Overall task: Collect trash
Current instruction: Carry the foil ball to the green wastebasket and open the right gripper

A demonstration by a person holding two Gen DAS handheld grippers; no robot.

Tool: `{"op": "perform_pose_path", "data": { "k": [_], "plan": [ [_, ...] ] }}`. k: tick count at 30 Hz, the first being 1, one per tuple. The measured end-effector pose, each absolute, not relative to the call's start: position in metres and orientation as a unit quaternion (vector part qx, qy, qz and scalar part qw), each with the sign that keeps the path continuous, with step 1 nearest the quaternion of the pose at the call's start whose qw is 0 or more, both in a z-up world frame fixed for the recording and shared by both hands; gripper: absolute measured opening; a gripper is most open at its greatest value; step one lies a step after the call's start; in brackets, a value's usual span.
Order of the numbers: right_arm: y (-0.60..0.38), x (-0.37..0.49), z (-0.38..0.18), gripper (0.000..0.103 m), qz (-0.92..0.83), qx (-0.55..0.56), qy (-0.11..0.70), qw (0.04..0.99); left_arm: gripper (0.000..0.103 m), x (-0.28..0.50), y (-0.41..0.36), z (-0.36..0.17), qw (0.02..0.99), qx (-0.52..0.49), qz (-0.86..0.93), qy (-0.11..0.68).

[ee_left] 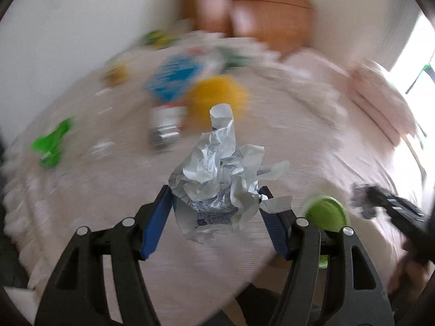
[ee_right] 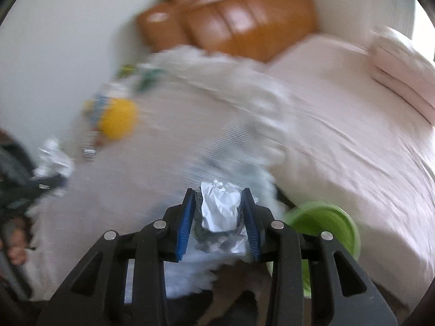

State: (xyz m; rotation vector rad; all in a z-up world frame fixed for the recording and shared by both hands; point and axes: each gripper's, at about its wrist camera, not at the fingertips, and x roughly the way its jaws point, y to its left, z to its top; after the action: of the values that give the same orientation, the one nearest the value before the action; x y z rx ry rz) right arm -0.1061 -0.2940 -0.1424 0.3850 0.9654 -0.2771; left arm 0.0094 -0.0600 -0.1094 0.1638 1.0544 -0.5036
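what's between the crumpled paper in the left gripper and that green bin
Nothing visible. The left gripper holds the crumpled paper above the bedspread, and the green bin sits just to its right with only bare fabric between them.

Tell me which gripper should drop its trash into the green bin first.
Probably the right gripper. Its crumpled paper is clamped right beside the green bin. The left gripper holds its printed wrapper farther from that bin.

My left gripper (ee_left: pixel 216 194) clamps a crumpled paper wrapper (ee_left: pixel 217 179) above the bed (ee_left: pixel 108 217). A green bowl (ee_left: pixel 326 213) sits just right.
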Motion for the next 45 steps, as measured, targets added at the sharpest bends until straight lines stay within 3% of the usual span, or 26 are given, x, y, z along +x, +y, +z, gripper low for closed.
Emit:
{"op": "perform_pose_path", "data": {
  "k": [8,9,10,11,13,15,22,26,28,30,39,45],
  "plan": [
    [-0.371,-0.168,-0.222,0.037,-0.248,0.220,0.509,0.794,0.063,-0.039,-0.200,-0.104,0.767,0.149,-0.407,0.474],
    [-0.377,-0.170,-0.232,0.049,-0.248,0.228,0.518,0.786,0.063,-0.044,-0.211,-0.106,0.762,0.156,-0.415,0.471],
    [-0.384,-0.171,-0.245,0.073,-0.255,0.236,0.529,0.774,0.063,-0.051,-0.229,-0.108,0.754,0.166,-0.428,0.470],
    [-0.390,-0.173,-0.253,0.082,-0.271,0.236,0.537,0.763,0.063,-0.055,-0.239,-0.110,0.748,0.169,-0.435,0.471],
    [-0.400,-0.182,-0.258,0.096,-0.302,0.231,0.536,0.754,0.064,-0.062,-0.263,-0.116,0.733,0.174,-0.450,0.480],
    [-0.407,-0.190,-0.257,0.101,-0.319,0.233,0.533,0.748,0.064,-0.068,-0.279,-0.121,0.725,0.178,-0.455,0.485],
    [-0.448,-0.246,-0.250,0.101,-0.354,0.246,0.522,0.736,0.066,-0.090,-0.338,-0.136,0.709,0.191,-0.466,0.494],
    [-0.463,-0.268,-0.244,0.101,-0.366,0.260,0.514,0.731,0.079,-0.102,-0.359,-0.143,0.707,0.202,-0.465,0.493],
    [-0.469,-0.276,-0.241,0.101,-0.371,0.264,0.509,0.730,0.093,-0.107,-0.362,-0.142,0.709,0.206,-0.466,0.488],
    [-0.472,-0.280,-0.239,0.101,-0.374,0.268,0.505,0.730,0.095,-0.112,-0.364,-0.137,0.712,0.207,-0.471,0.479],
    [-0.475,-0.267,-0.219,0.101,-0.354,0.268,0.483,0.755,0.095,-0.112,-0.354,-0.116,0.737,0.202,-0.452,0.460],
    [-0.461,-0.233,-0.182,0.101,-0.318,0.240,0.459,0.794,0.095,-0.099,-0.299,-0.080,0.785,0.158,-0.421,0.426]
  ]
}}
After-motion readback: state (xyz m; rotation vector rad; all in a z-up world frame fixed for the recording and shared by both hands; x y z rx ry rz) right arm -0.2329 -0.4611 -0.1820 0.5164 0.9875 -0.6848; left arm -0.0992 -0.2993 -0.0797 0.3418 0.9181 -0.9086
